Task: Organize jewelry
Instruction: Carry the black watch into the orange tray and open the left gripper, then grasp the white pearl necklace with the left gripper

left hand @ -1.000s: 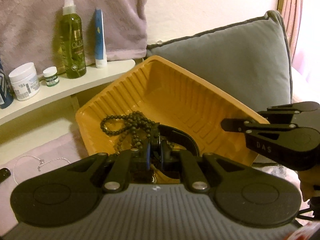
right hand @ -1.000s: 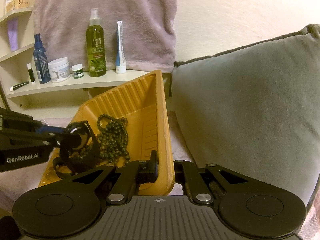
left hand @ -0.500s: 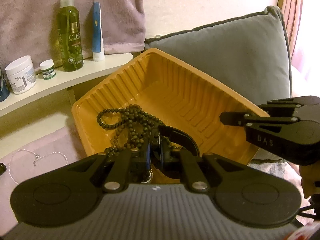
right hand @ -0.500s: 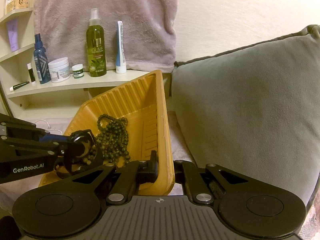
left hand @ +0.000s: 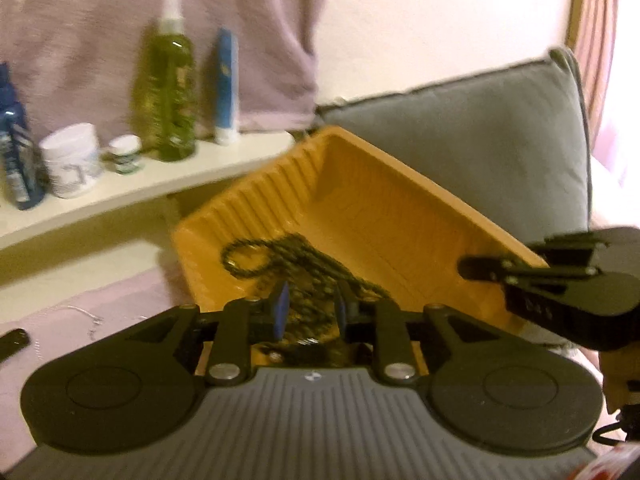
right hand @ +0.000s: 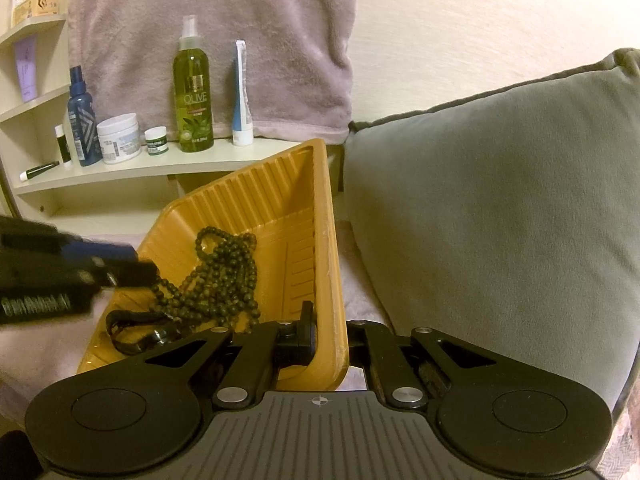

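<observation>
A yellow ribbed tray stands tilted against a grey cushion, and my right gripper is shut on its near rim. Inside it lie a dark bead necklace and a black band at the low end. In the left wrist view, the necklace shows blurred in the tray. My left gripper hovers over the tray's low end. Its jaws are opening, and nothing is pressed between the blue pads. From the right wrist view, the left gripper is above and left of the band.
A grey cushion fills the right. A cream shelf at the back carries a green spray bottle, a blue tube, jars and a dark blue bottle. A thin silver chain lies on the pink cloth left of the tray.
The left gripper's jaws have parted and let go of the black band, which now lies in the tray's low end. The left gripper has drawn up and left; the right has not moved.
</observation>
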A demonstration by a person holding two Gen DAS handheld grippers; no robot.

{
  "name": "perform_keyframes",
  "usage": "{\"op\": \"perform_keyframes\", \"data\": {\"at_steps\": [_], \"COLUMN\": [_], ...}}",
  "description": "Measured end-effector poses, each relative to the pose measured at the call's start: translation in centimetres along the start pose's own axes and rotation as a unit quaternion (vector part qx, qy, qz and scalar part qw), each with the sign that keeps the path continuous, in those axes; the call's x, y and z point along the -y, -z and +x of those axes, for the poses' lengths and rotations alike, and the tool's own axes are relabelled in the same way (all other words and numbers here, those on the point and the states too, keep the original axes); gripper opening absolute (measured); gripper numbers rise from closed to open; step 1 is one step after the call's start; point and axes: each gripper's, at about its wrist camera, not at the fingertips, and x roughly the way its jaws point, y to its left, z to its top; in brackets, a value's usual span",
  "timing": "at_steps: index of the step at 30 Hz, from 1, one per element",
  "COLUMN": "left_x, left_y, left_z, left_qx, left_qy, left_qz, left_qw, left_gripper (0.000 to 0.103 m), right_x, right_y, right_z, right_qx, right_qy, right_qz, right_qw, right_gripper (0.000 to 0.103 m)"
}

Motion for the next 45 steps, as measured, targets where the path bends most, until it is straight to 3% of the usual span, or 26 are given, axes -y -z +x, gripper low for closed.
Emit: {"op": "perform_keyframes", "data": {"at_steps": [9,15,20,24,32,38,45], "left_x": [-6.3,-10.2,-12.0,-12.6,-11.6,-11.2,-11.4], "left_y": [0.7,3.7,6.1,7.0,7.2,7.0,6.8], "left_z": [-2.6,-3.1,-3.5,-2.8,0.8,3.4,5.4], "left_qx": [0.019,-0.003,-0.013,-0.019,-0.03,-0.048,-0.07], "left_qy": [-0.096,-0.16,-0.19,-0.177,-0.101,-0.068,-0.047], "left_qz": [-0.036,-0.051,-0.055,-0.05,0.02,0.077,0.104], "left_qw": [0.9945,0.9857,0.9802,0.9827,0.9943,0.9936,0.9909], "left_gripper": [0.022,0.022,0.022,0.022,0.022,0.022,0.017], "right_x": [0.0,0.1,0.1,0.1,0.0,0.2,0.2], "right_y": [0.1,0.0,0.0,0.0,0.0,0.1,0.1], "right_z": [0.0,0.0,0.1,0.2,0.4,0.7,0.9], "right_qx": [0.0,-0.001,-0.002,-0.004,-0.009,-0.013,-0.016], "right_qy": [-0.001,0.0,0.0,0.001,0.003,0.003,0.005], "right_qz": [0.0,-0.003,-0.005,-0.008,-0.008,-0.004,-0.003], "right_qw": [1.0,1.0,1.0,1.0,1.0,1.0,1.0], "right_gripper": [0.005,0.005,0.005,0.005,0.005,0.005,0.005]}}
